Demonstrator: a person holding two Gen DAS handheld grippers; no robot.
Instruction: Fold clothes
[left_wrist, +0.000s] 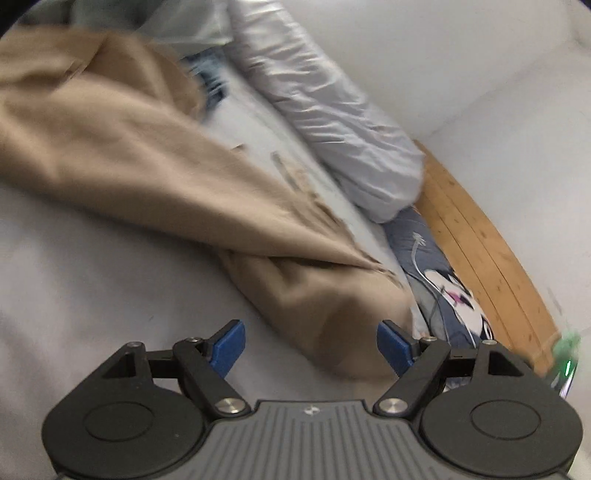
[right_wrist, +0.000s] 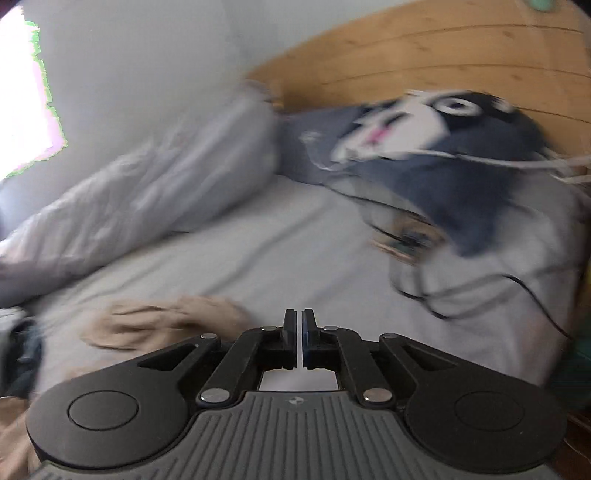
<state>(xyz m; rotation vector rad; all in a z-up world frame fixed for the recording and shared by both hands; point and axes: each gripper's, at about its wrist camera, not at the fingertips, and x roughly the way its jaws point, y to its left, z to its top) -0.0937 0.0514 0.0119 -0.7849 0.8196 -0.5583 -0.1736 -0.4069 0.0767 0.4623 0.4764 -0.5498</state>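
Observation:
A tan garment (left_wrist: 155, 162) lies crumpled across the pale bed sheet (left_wrist: 74, 295), stretching from the upper left down to just ahead of my left gripper (left_wrist: 310, 345). That gripper is open, its blue pads (left_wrist: 229, 345) wide apart, with the garment's bunched end lying between and just beyond them. In the right wrist view a fold of the same tan garment (right_wrist: 162, 325) sits to the left of my right gripper (right_wrist: 299, 332), whose fingers are pressed together over bare sheet (right_wrist: 277, 240) with no cloth visible between them. Both views are motion-blurred.
A pale grey duvet (left_wrist: 325, 122) is piled along the far side, also the duvet (right_wrist: 155, 192). A dark blue cartoon-print pillow (right_wrist: 461, 166) leans on the wooden headboard (right_wrist: 443, 55), with thin cables (right_wrist: 461, 295) trailing below it. Blue denim (left_wrist: 210, 81) peeks behind the tan cloth.

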